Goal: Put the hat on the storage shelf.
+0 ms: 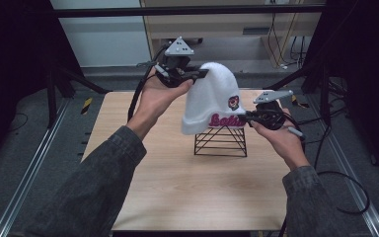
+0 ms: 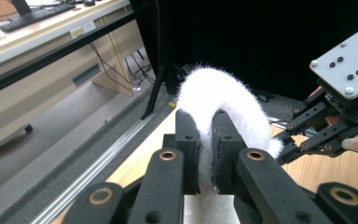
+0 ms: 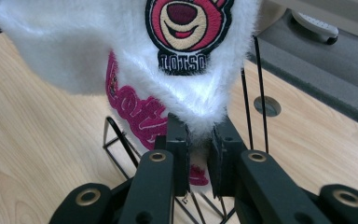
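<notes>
Wooden table (image 1: pixel 187 187) below, black wire stand (image 1: pixel 221 141) at centre, white fuzzy beanie (image 1: pixel 209 94) draped over its top. Left tongs (image 1: pixel 197 74) clamped on the crown, right tongs (image 1: pixel 249 117) clamped on the brim. Best lifted evenly, brim cleared off wires.

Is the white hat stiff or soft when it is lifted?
Probably soft: the white hat folds between the left gripper. Likely light: the right gripper pinches only its brim. Its fluffy surface should not slip.
</notes>
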`<state>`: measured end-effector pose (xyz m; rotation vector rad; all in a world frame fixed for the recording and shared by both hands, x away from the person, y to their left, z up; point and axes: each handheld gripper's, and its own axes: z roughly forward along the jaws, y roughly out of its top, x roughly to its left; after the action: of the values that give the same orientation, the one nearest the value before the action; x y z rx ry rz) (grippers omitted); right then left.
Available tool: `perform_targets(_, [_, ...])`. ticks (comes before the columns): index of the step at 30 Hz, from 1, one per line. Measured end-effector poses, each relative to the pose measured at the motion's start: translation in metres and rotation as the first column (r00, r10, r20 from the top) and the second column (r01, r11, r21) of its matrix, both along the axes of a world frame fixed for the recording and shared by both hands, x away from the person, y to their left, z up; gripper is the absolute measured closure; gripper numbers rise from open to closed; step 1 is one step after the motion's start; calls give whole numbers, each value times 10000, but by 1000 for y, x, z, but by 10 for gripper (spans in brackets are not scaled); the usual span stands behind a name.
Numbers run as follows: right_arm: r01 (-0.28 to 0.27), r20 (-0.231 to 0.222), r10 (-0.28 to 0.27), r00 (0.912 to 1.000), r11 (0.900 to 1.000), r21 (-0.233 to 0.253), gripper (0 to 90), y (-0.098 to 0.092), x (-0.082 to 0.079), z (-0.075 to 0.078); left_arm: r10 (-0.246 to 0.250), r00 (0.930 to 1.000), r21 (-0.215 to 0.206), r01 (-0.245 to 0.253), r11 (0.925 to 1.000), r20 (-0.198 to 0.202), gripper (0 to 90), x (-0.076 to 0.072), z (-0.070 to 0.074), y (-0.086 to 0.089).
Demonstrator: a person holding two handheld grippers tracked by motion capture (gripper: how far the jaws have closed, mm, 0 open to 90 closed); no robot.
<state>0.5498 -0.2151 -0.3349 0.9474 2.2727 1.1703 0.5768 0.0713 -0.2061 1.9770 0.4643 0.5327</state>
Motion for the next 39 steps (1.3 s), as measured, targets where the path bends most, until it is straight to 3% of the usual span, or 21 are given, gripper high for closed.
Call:
perform_targets(9, [101,-140,-99,9999,9998,146,801,-5,-2,-10,-111,9999,52,111,9999,-116,836,0,-6,-5])
perform_targets(27, [162,-174,-161,9997,9998,101,795,-7,-5,-10,-169,9999,248,168,9996,8,836,-3,-11,-9])
perform_targets(39, [279,-291,-276,9992,9995,121,791,-12,-6,-22,-225,9997,386,228,9990,-76,836,-1,-21,-17])
